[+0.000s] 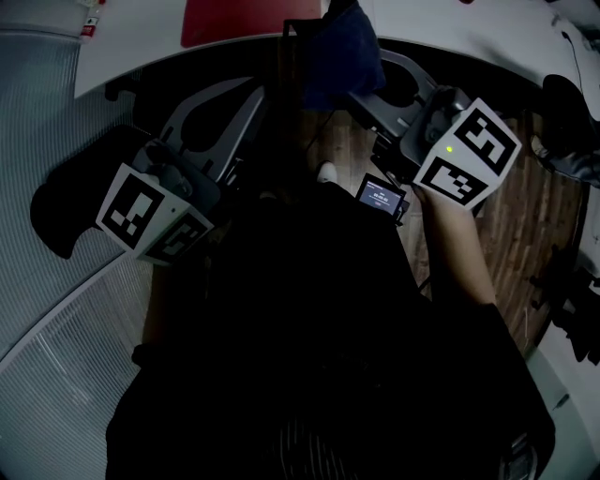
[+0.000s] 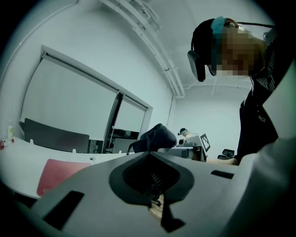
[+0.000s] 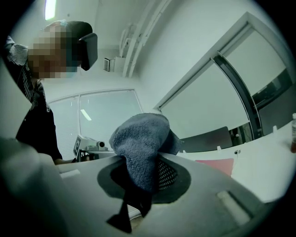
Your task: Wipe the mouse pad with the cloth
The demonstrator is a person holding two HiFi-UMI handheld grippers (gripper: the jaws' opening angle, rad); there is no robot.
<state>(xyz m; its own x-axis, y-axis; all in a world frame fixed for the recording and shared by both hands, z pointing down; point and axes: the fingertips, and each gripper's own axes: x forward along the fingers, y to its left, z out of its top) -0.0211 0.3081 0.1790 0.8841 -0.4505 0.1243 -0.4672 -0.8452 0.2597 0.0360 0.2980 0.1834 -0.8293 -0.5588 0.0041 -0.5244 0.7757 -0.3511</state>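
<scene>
The red mouse pad (image 1: 246,21) lies on the white table (image 1: 131,42) at the top of the head view; it also shows low left in the left gripper view (image 2: 58,178) and right of centre in the right gripper view (image 3: 217,165). My right gripper (image 1: 356,89) is shut on the dark blue cloth (image 1: 339,45), which bunches above its jaws (image 3: 141,139). My left gripper (image 1: 262,94) is shut with nothing between its jaws (image 2: 150,157). Both grippers are held close to my body, short of the table edge, tips pointing toward the pad. The cloth (image 2: 155,137) hangs apart from the pad.
A black office chair (image 1: 66,202) stands at my left over grey carpet. Wooden floor (image 1: 534,216) and dark gear (image 1: 572,131) lie to the right. A small lit screen (image 1: 382,197) sits by my waist. A bottle (image 3: 293,134) stands on the table at far right.
</scene>
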